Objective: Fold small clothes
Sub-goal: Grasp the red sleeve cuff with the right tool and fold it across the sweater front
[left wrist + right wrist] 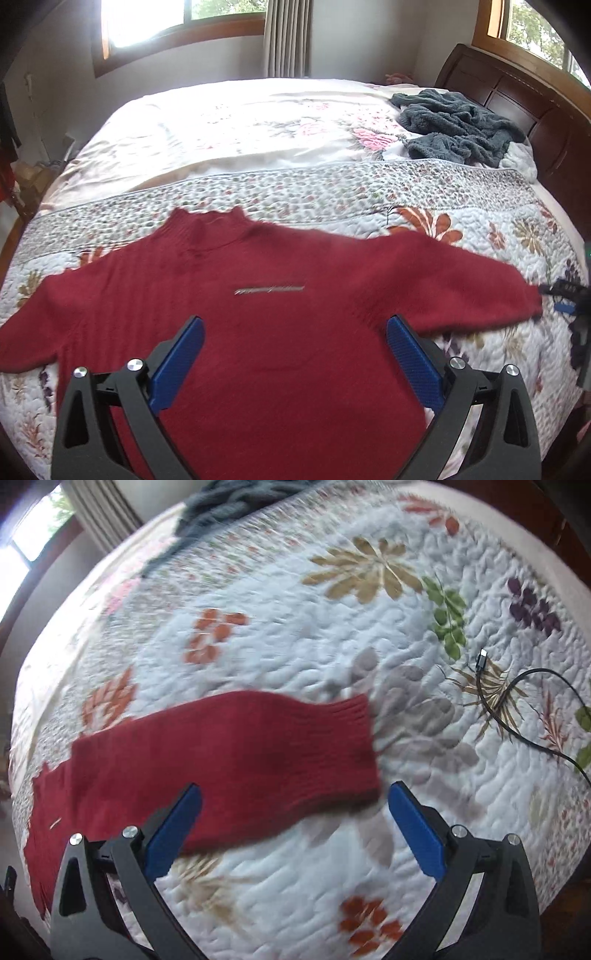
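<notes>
1. Red sweater (258, 332) lies flat, front up, on the near part of the bed, both sleeves spread out to the sides, high collar pointing toward the far side; small silver stripe on the chest.
2. Right sleeve (240, 746) seen from the right wrist view: lies flat on the quilt, ribbed cuff end free, slightly blurred.
3. Left gripper (295, 325) hovers over the sweater's lower body, blue pads spread wide, nothing between them.
4. Right gripper (295, 794) is above the sleeve cuff area, pads wide apart, holding nothing; the cuff sits between and just ahead of the fingers.
5. Quilt (480, 229) under the sweater is white, stitched, printed with orange, tan, green and purple flowers and leaves; a band of small floral print crosses it beyond the collar.
6. Beyond that, a pale satin bedspread (221, 125) with pink flowers, bright with window light.
7. Grey fluffy garment (458, 125) bunched up by the headboard, well apart from the sweater.
8. Black cable (509, 709) with a plug end lies on the quilt, right of the cuff, not touching it.
9. Dark wooden headboard (517, 96), wood-framed windows (177, 22), striped curtain (286, 37), grey walls.
</notes>
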